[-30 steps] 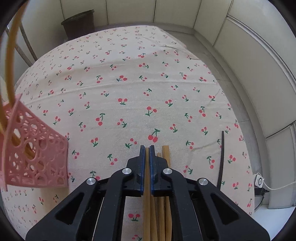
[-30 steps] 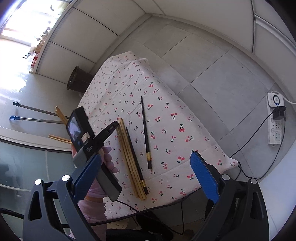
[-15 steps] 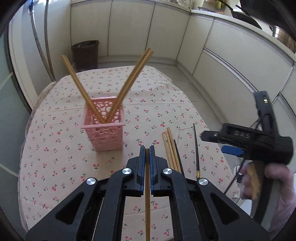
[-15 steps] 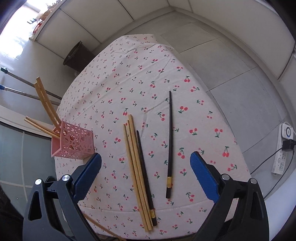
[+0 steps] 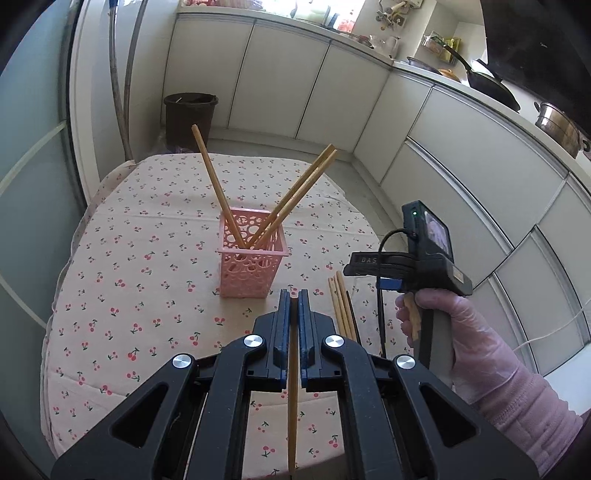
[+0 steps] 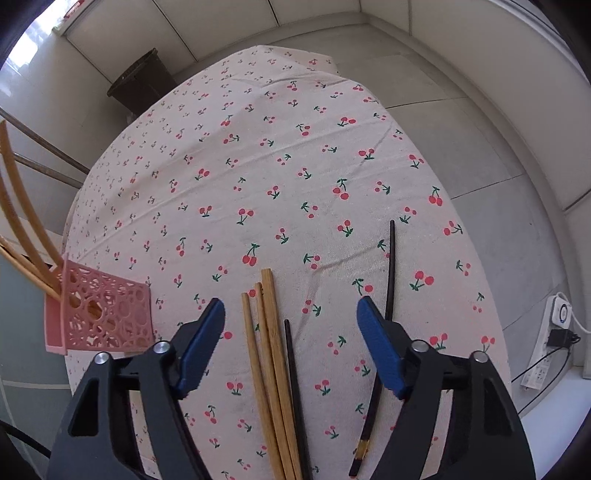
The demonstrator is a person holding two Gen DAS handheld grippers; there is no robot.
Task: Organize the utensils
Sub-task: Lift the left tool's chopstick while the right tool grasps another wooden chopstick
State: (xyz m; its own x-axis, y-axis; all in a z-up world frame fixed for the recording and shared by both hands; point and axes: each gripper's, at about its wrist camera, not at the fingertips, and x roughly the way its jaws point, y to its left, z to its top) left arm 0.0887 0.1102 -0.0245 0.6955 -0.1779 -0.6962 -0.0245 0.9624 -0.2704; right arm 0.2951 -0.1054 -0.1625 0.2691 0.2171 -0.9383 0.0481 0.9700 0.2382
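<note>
Soft daylight fills both views, brightest at the upper left of the right wrist view, where a window (image 6: pixel 35 35) blows out to white. The tablecloth (image 5: pixel 147 258) is evenly lit with only faint shadows. Both pictures are sharp in the middle, while the fisheye bends the cabinets (image 5: pixel 461 155) and darkens the corners.

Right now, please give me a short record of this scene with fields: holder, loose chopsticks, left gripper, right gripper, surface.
holder: pink holder stands upright on the table, three wooden chopsticks lean in it
loose chopsticks: three wooden ones and a black one lie together; another black chopstick lies apart, to their right
left gripper: left gripper shut on one wooden chopstick, above the table
right gripper: right gripper open over the loose group, jaws have just been closing, pads touch nothing
surface: cherry-print tablecloth
</note>
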